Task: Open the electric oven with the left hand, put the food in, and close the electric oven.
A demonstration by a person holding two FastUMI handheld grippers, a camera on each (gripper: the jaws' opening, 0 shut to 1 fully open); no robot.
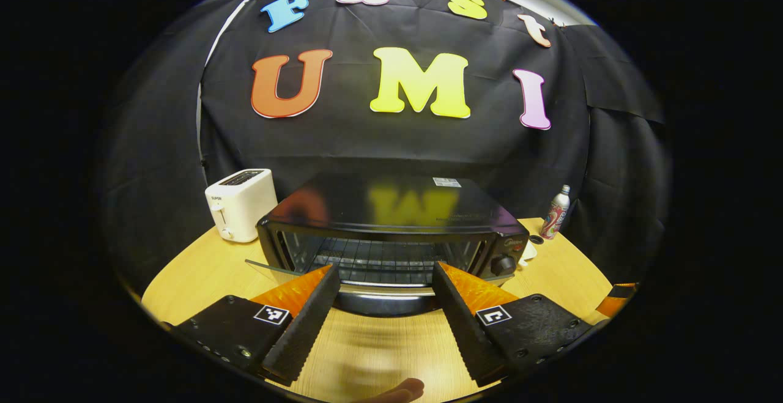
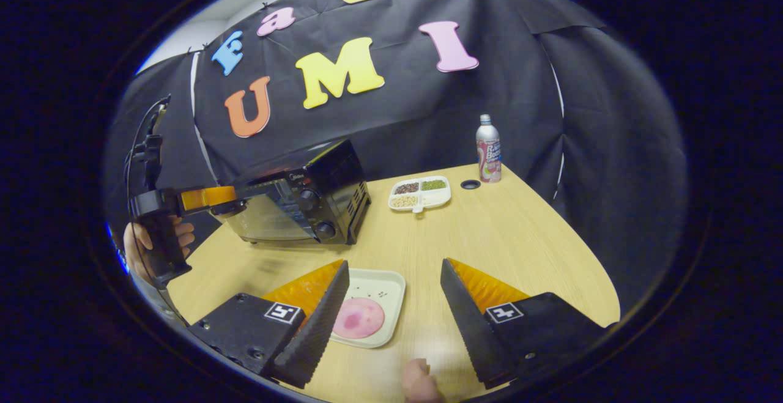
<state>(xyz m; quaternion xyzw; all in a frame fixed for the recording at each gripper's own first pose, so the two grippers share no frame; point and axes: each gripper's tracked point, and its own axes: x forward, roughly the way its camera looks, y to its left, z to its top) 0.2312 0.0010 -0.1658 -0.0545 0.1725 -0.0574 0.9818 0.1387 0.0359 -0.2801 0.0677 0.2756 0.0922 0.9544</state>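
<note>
- Two grippers work over a light wood-grain counter (image 2: pixel 501 238) with a rounded edge, closed in behind by black cloth walls (image 2: pixel 612 146).
- At far left in the left gripper view a white toaster (image 1: pixel 240 203) stands on the counter, just beside the black electric oven (image 1: pixel 391 232).
- That oven's glass door (image 1: pixel 275 271) is tilted partly down, with the wire rack (image 1: pixel 373 260) showing inside.
- Its knobs (image 1: pixel 503 263) sit on its right end.
- Left gripper (image 1: pixel 386 280): jaws wide, holding nothing, right in front of the door's top edge.
- Right gripper (image 2: pixel 394 284): jaws wide and empty above the counter.
- Between them lies a white square plate (image 2: pixel 382 305) carrying a pink round slice of food (image 2: pixel 358 318).
- Farther right, a white divided dish (image 2: pixel 420 194) of grains rests near the oven.
- A bottle (image 2: pixel 488 149) stands upright by the back wall.
</note>
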